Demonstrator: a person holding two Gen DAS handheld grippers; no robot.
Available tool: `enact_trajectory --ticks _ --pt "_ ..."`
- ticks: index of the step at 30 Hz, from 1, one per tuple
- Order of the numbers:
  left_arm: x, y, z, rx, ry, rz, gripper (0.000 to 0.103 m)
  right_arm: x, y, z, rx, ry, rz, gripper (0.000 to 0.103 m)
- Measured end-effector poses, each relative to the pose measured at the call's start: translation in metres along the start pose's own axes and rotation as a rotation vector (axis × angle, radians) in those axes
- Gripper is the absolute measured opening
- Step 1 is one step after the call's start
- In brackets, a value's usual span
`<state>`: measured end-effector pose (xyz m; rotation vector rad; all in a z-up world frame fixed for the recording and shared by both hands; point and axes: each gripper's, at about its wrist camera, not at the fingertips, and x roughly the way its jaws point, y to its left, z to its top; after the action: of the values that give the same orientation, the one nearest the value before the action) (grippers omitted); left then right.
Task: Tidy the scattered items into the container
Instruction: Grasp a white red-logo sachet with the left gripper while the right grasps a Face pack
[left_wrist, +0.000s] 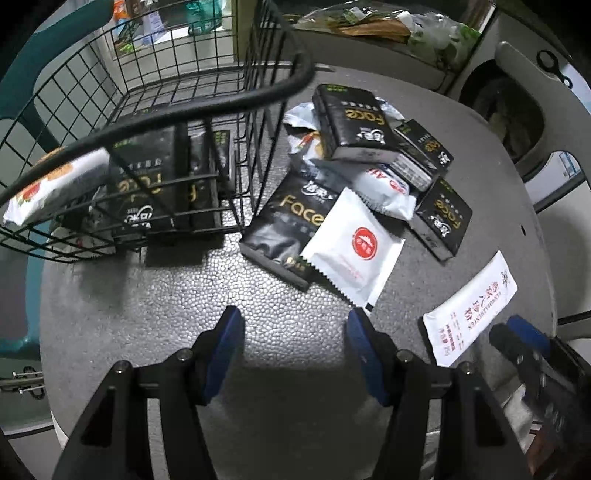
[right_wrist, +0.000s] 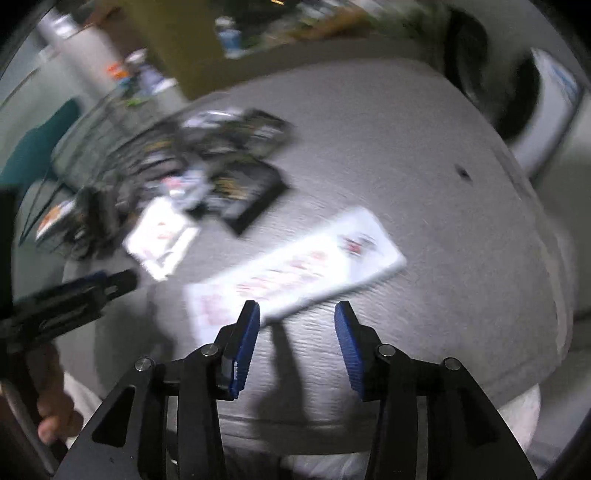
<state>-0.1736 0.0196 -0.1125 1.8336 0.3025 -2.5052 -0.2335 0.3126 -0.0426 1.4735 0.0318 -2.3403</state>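
Note:
A black wire basket (left_wrist: 155, 110) stands at the left of the grey table (left_wrist: 184, 295) and holds black tissue packs (left_wrist: 147, 192) and a snack packet (left_wrist: 55, 184). Right of it lies a pile of black "Face" tissue packs (left_wrist: 351, 125) and white sachets (left_wrist: 354, 247). A long white sachet (left_wrist: 469, 306) lies apart at the right. My left gripper (left_wrist: 291, 321) is open and empty above bare table. My right gripper (right_wrist: 297, 314) is open and empty, just short of the long white sachet (right_wrist: 295, 273); that view is motion-blurred. It also shows in the left wrist view (left_wrist: 524, 343).
A teal chair (left_wrist: 22, 92) stands behind the basket. Bags and clutter (left_wrist: 388, 26) lie beyond the table's far edge. A white appliance (left_wrist: 517, 110) stands at the right. The table's rounded edge runs close to the long sachet.

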Motion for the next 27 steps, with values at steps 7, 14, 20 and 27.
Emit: enact_trajectory --ticks 7,14,20,27 --pt "-0.006 0.019 -0.013 -0.072 -0.006 -0.006 0.065 0.031 0.037 0.044 -0.257 -0.082 -0.041 0.063" --pt "-0.002 0.021 0.002 -0.066 -0.034 0.007 0.065 0.056 0.035 0.070 -0.290 -0.073 -0.058 0.063" --pt "0.011 0.003 0.024 -0.012 -0.043 -0.009 0.070 0.070 0.026 0.080 -0.271 -0.061 -0.039 0.073" --pt "0.024 -0.001 0.043 -0.035 -0.049 -0.037 0.079 0.085 0.009 0.088 -0.185 -0.023 0.067 0.079"
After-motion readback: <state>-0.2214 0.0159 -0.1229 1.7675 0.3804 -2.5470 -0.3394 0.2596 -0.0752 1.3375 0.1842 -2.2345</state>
